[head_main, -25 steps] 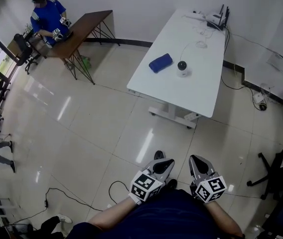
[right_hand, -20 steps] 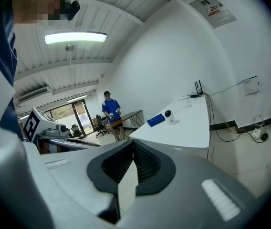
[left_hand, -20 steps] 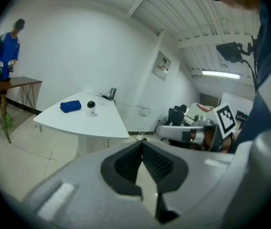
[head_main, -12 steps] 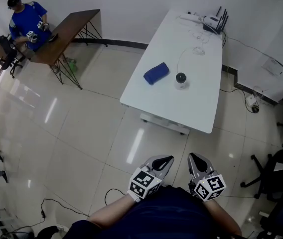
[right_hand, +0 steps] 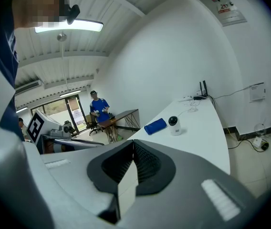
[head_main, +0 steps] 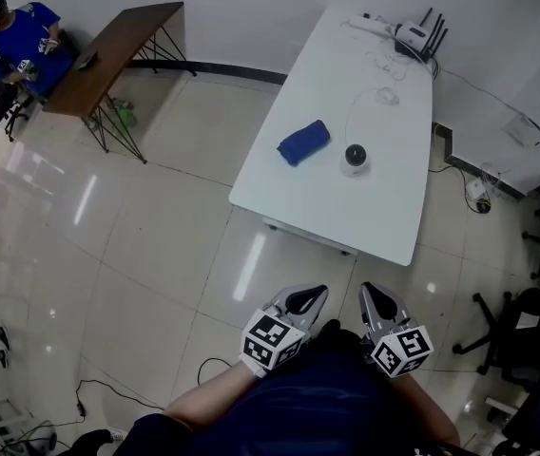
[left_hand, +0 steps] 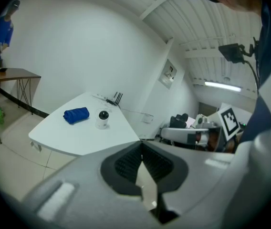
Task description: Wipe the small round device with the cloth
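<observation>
Left gripper (head_main: 308, 299) and right gripper (head_main: 377, 300) are each closed on nothing, well short of the white table (head_main: 365, 221). On the table, the blue cloth (head_main: 304, 142) lies just beside the small round device (head_main: 356, 158), probably a camera. Reach the table's near edge, then open 1 gripper for the cloth first.

We see a white desk (head_main: 370, 212) standing on a glossy tiled floor (head_main: 156, 226). On it, a rolled blue cloth (head_main: 304, 142) lies just left of the small round device (head_main: 355, 158), not touching it. A thin cable (head_main: 384, 93) curls beyond the device toward the far end, where a router (head_main: 415, 36) sits.
</observation>
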Motion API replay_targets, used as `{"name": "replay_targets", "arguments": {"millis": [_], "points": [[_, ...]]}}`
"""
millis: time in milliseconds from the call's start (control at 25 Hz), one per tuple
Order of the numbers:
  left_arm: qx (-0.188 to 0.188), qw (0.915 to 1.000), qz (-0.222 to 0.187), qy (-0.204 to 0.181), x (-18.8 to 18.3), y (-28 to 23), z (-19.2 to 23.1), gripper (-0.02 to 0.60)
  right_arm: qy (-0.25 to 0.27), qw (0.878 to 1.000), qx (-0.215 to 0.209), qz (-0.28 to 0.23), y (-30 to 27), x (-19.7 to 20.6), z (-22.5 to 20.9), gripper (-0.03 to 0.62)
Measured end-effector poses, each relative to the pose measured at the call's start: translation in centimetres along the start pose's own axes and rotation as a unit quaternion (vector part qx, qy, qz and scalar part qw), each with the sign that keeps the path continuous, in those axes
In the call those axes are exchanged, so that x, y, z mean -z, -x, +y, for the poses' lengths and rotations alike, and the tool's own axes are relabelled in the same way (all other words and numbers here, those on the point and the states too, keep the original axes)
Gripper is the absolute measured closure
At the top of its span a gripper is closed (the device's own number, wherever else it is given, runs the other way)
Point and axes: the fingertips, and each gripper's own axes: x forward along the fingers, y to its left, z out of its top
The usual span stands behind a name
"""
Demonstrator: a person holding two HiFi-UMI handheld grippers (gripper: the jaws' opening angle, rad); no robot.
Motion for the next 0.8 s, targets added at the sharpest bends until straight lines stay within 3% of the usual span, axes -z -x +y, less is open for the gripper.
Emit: {"name": "replay_targets", "arguments": {"millis": [160,440,800], "points": [[0.006,1.0,-0.001,0.004,-0.5,-1.2,1.0,0.58,-0.008,1.0,0.001,0.001,-1.4,-0.3,-0.9,0.583],[-0.017,0.9997,0.015,-0.008,-2.4,-3.9,3.8,0.58,-0.022,1.0,-0.005,-0.011,-5.0,-2.2,-4.5,0.583],[-0.062,0.9979,0.005,-0.019,-6.5,-9.3,7.4,0.58,-0.02,0.998,-0.051,-0.017,-10.0,-6.4,-9.1,0.583]]}}
